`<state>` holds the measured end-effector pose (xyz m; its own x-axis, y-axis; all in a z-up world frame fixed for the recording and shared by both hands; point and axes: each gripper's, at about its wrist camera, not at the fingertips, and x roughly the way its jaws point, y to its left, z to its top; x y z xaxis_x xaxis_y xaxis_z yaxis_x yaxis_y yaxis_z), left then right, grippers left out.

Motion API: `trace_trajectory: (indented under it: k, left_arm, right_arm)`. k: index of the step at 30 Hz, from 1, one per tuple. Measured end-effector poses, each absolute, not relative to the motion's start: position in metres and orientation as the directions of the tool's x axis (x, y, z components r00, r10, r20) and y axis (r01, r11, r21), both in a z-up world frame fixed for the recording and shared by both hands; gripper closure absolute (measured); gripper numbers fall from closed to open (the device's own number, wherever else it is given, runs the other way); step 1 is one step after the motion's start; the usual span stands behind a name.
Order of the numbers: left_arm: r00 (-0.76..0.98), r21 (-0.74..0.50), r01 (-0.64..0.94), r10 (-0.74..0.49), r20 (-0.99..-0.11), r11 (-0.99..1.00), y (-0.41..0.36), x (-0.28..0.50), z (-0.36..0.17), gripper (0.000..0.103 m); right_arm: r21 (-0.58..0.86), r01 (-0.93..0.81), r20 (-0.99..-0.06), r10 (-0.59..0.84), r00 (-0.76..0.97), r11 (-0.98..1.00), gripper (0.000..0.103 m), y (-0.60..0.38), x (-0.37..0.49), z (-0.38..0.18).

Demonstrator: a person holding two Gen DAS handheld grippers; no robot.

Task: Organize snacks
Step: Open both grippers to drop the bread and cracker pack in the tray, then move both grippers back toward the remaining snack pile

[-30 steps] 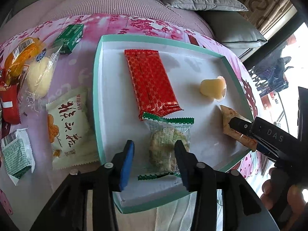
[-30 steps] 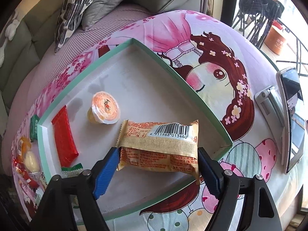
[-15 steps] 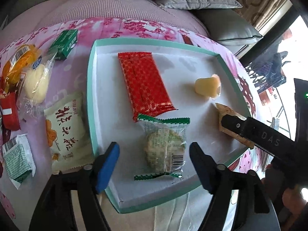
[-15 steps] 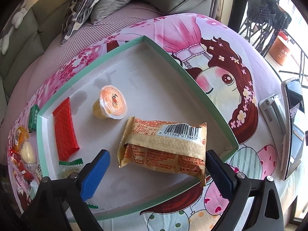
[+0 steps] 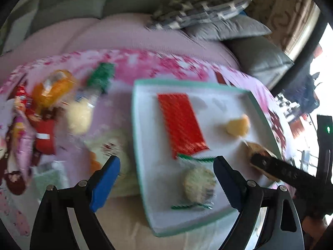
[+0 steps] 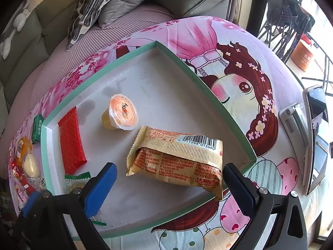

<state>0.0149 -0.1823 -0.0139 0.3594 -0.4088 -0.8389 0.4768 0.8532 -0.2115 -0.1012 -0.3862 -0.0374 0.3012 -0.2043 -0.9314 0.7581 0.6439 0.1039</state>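
Note:
A white tray with a mint rim (image 5: 141, 145) (image 6: 208, 95) holds a red wrapper (image 5: 181, 125) (image 6: 70, 141), a jelly cup (image 5: 237, 125) (image 6: 122, 112), a green-edged cookie packet (image 5: 197, 185) (image 6: 77, 179) and a tan barcoded packet (image 6: 177, 160) (image 5: 256, 148). My left gripper (image 5: 166, 179) hangs above the tray's near left rim, its jaws opening. The cookie packet lies loose below them, clear of the pads. My right gripper (image 6: 170, 184) stands wide open astride the tan packet, which rests on the tray floor untouched.
Loose snacks lie on the pink tablecloth left of the tray: a green pack (image 5: 101, 76), an orange bag (image 5: 52, 87), a round bun (image 5: 80, 116), a red packet (image 5: 44, 135). A phone (image 6: 316, 137) and a small device (image 6: 295, 123) lie at the right. A sofa with cushions stands behind.
Both grippers opened and let go: the left off the cookie packet, the right off the tan packet. The left gripper rose and tipped up, blurring its view. The right stayed put.

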Motion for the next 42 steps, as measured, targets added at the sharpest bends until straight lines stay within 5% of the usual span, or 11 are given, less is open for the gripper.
trace_trajectory:
  k: [12, 42]
  left_arm:
    - [0.452, -0.150, 0.198, -0.226, -0.863, 0.969, -0.137, 0.047, -0.025, 0.011]
    - [0.407, -0.157, 0.102, -0.185, -0.895, 0.982, -0.104, 0.058, -0.033, 0.011]
  right_arm:
    - [0.085, 0.731, -0.917, -0.233, 0.322, 0.677, 0.000, -0.378, -0.098, -0.027]
    - [0.058, 0.585, -0.880, -0.236, 0.413, 0.809, 0.000, -0.314, -0.063, -0.008]
